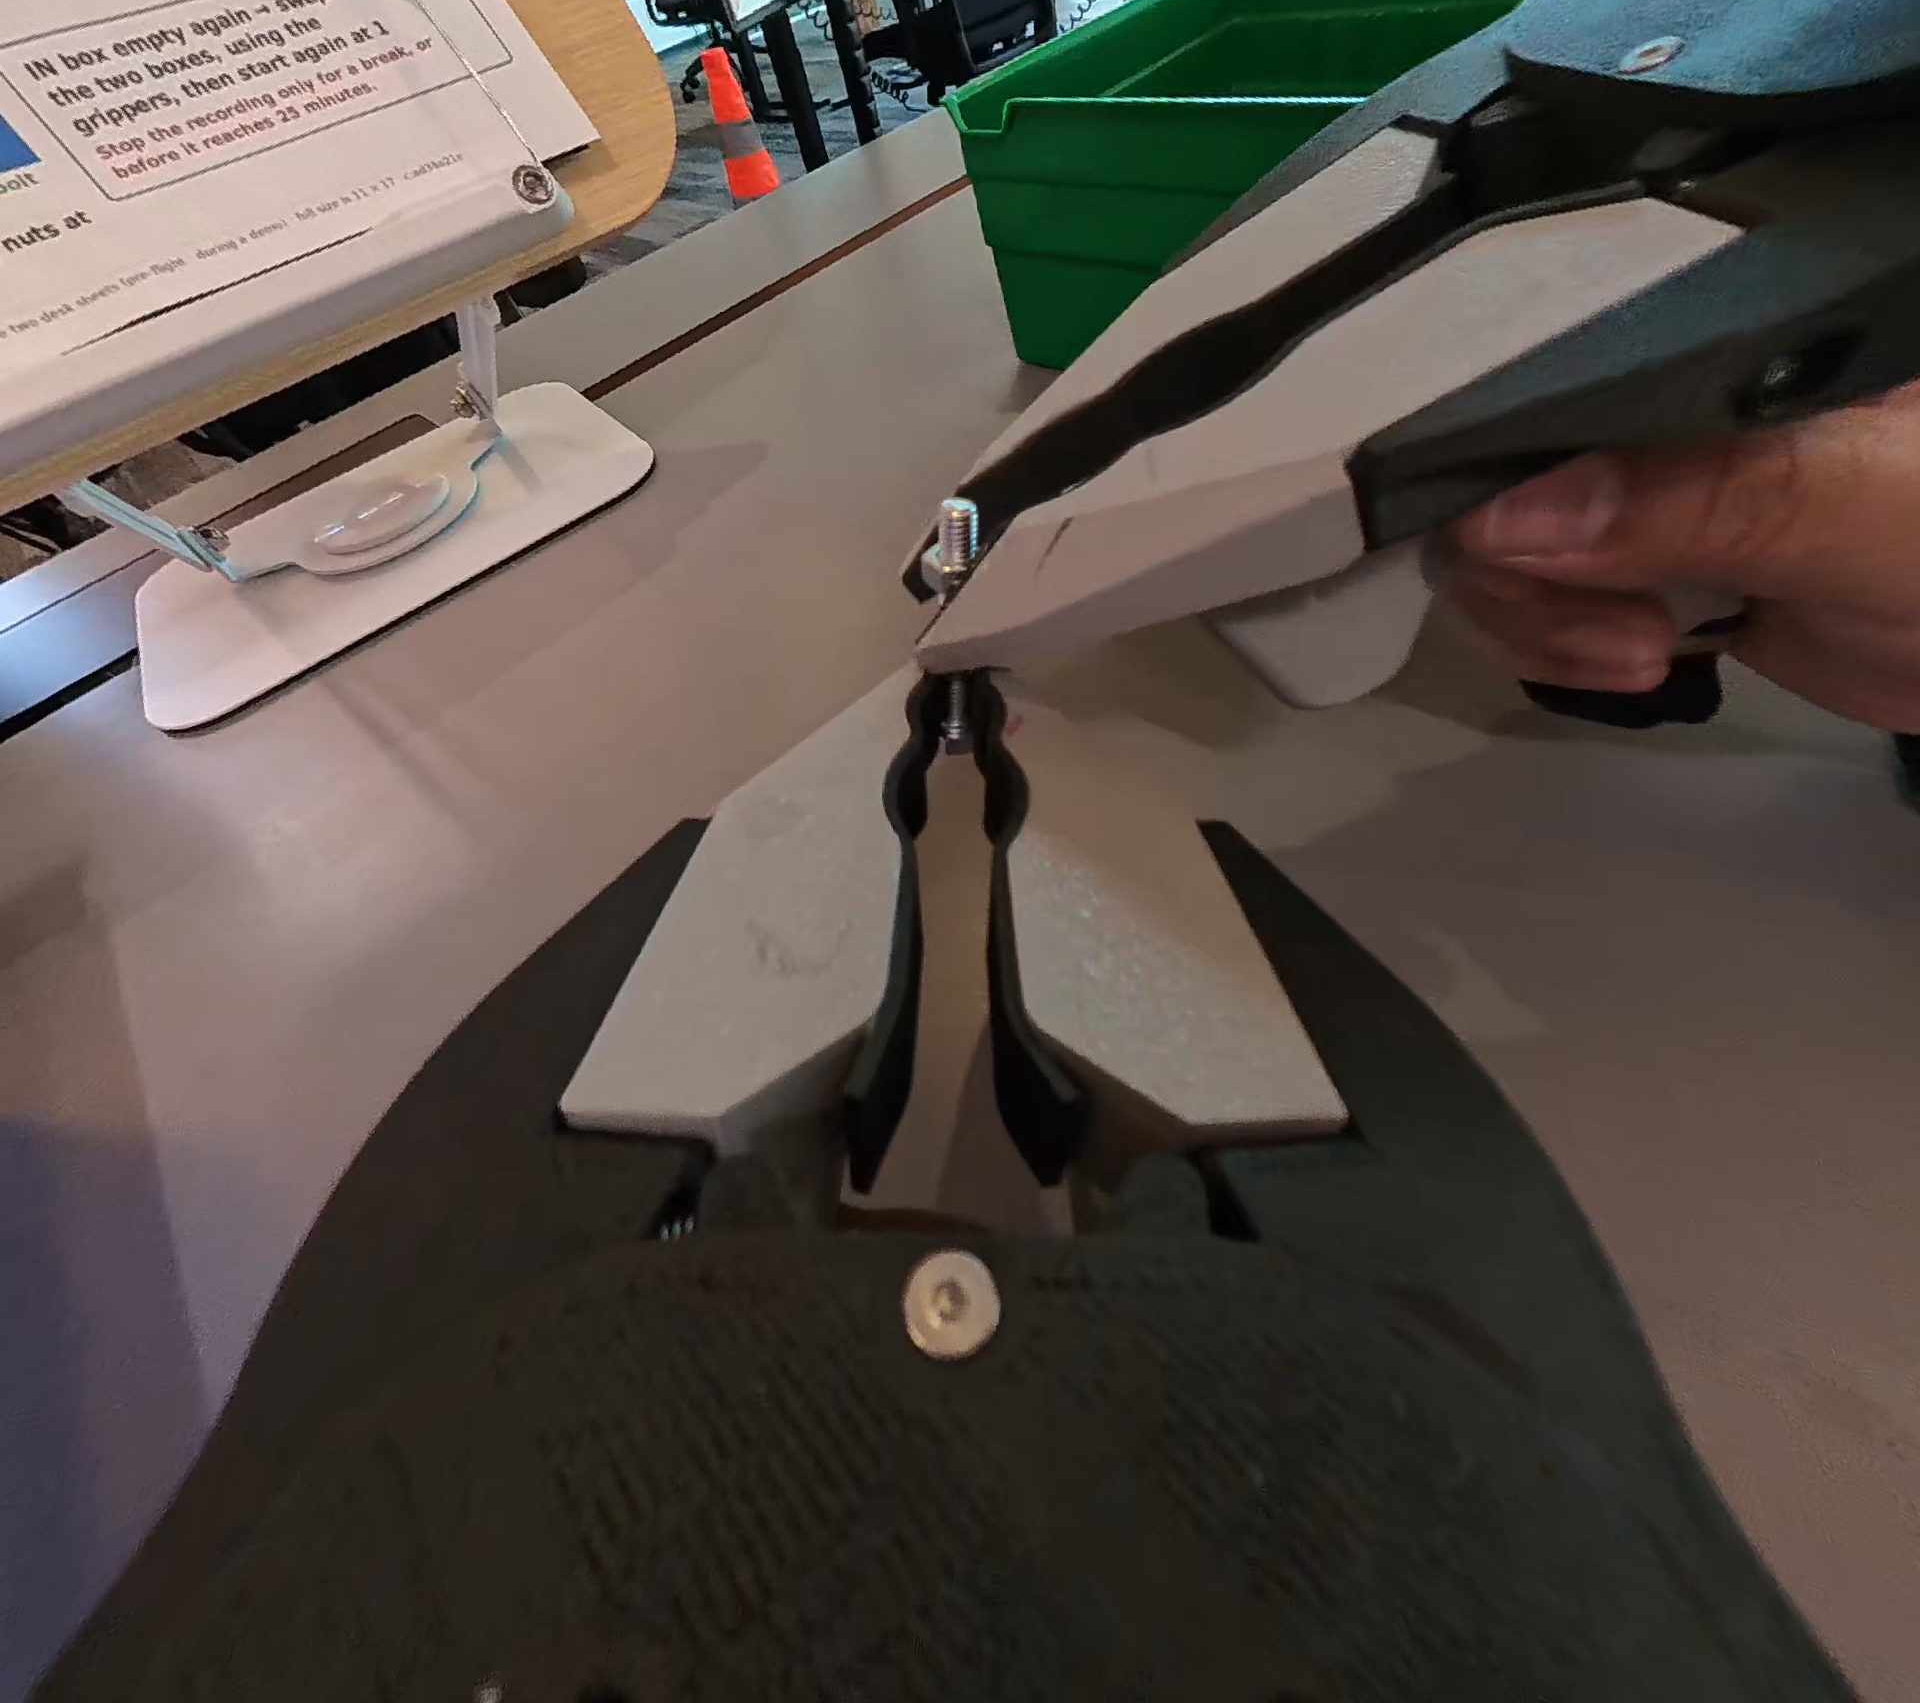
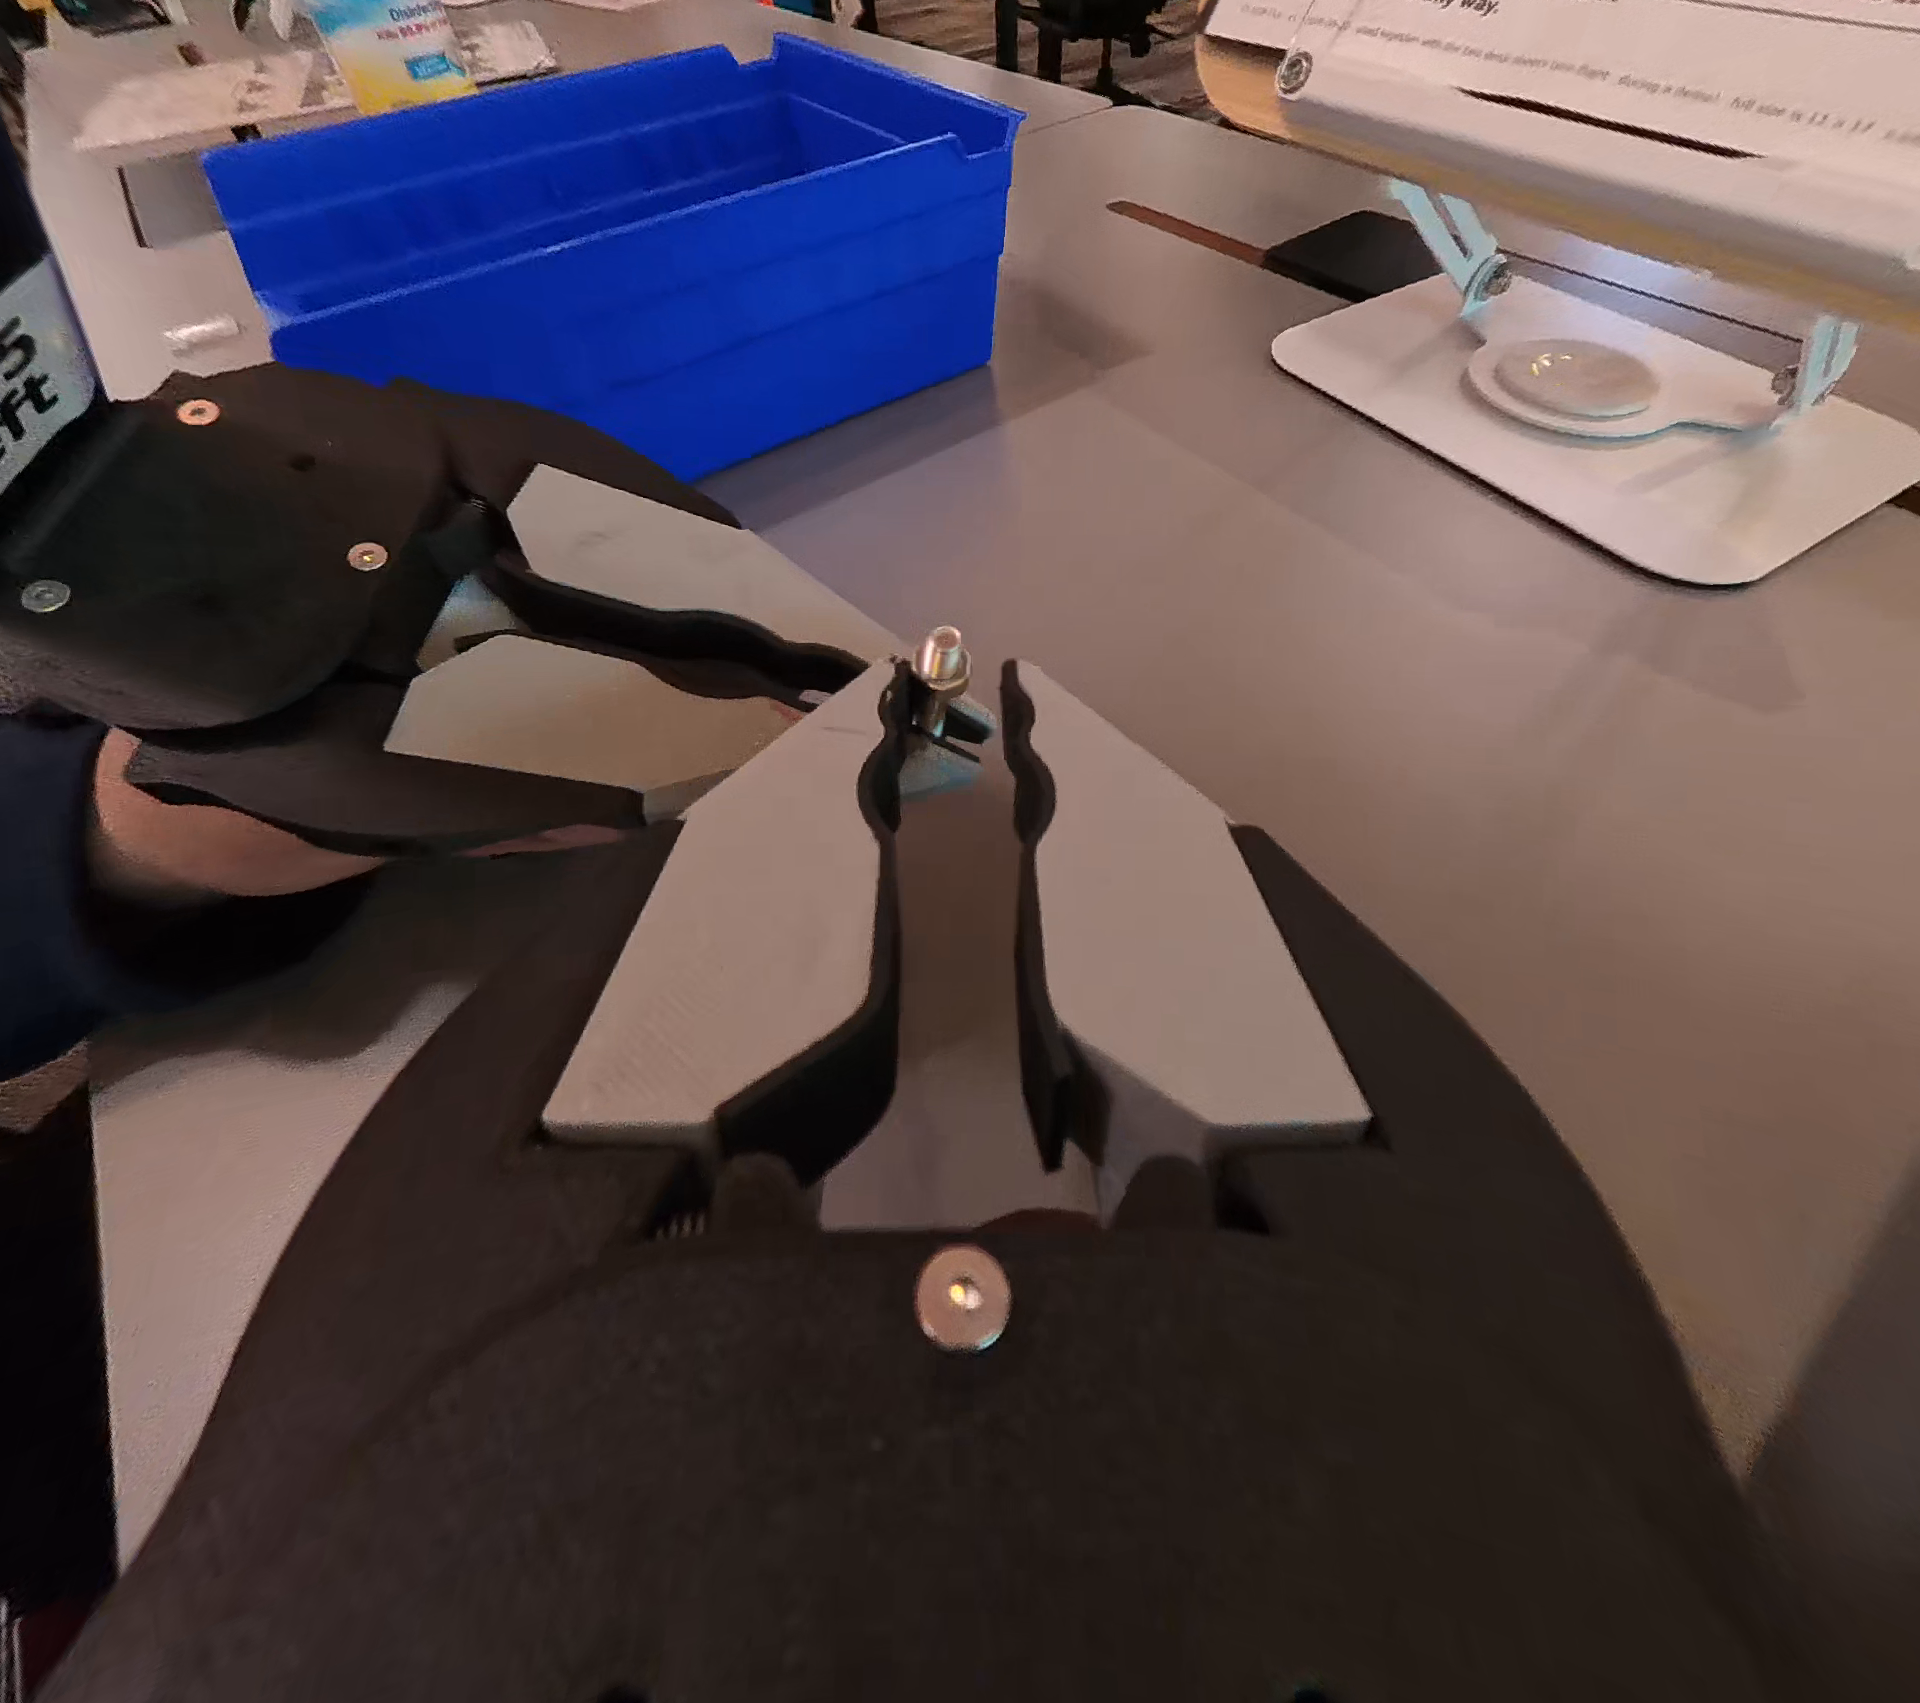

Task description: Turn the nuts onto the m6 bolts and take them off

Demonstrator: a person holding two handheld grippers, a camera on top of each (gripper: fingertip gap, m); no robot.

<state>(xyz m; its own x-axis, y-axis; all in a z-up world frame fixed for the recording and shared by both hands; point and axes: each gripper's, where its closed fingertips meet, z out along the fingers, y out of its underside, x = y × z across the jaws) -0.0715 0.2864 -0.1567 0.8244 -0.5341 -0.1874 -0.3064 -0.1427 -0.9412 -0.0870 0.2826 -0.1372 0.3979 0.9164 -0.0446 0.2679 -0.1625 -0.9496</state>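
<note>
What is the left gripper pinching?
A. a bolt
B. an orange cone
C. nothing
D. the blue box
A: the left gripper is shut on the lower part of a small silver bolt, whose threaded end sticks up above the fingertips.

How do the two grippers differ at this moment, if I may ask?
The left gripper is shut on the bolt; the right gripper is open, with the bolt beside one finger. The left gripper grips low on the bolt, while the right gripper sits higher, at the nut. Both meet at one bolt.
</note>
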